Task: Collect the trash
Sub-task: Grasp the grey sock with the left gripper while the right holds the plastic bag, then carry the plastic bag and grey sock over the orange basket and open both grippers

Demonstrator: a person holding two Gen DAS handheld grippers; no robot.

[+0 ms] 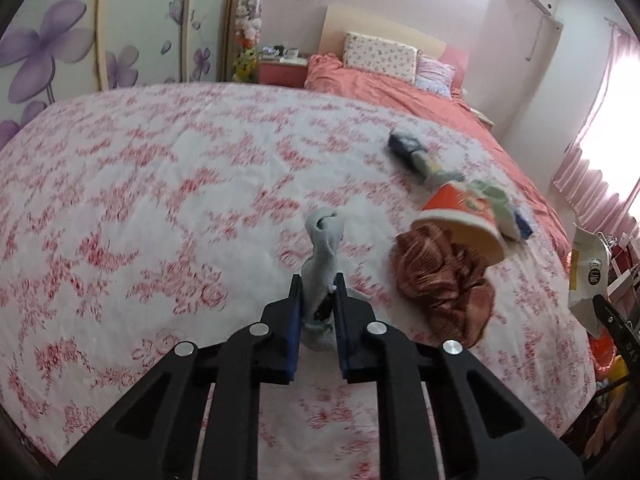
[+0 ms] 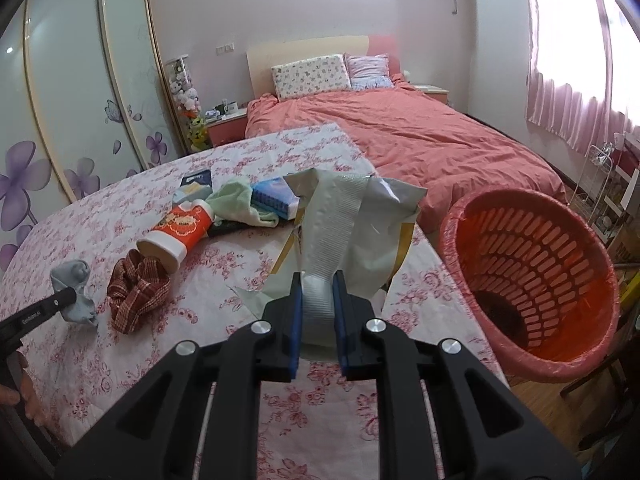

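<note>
Left claw (image 1: pixel 317 292) pinches a grey sock (image 1: pixel 323 240); right claw (image 2: pixel 317 292) clamps a torn wrapper (image 2: pixel 344 216).

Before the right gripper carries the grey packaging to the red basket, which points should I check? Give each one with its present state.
1. Right gripper shut on grey packaging: ok.
2. Packaging fully lifted off the table: cannot tell.
3. Red basket mouth open toward gripper: ok.
4. Basket has room: ok, looks nearly empty.
5. Left gripper shut on grey sock: ok.
6. Orange cup away from the packaging: ok.
</note>
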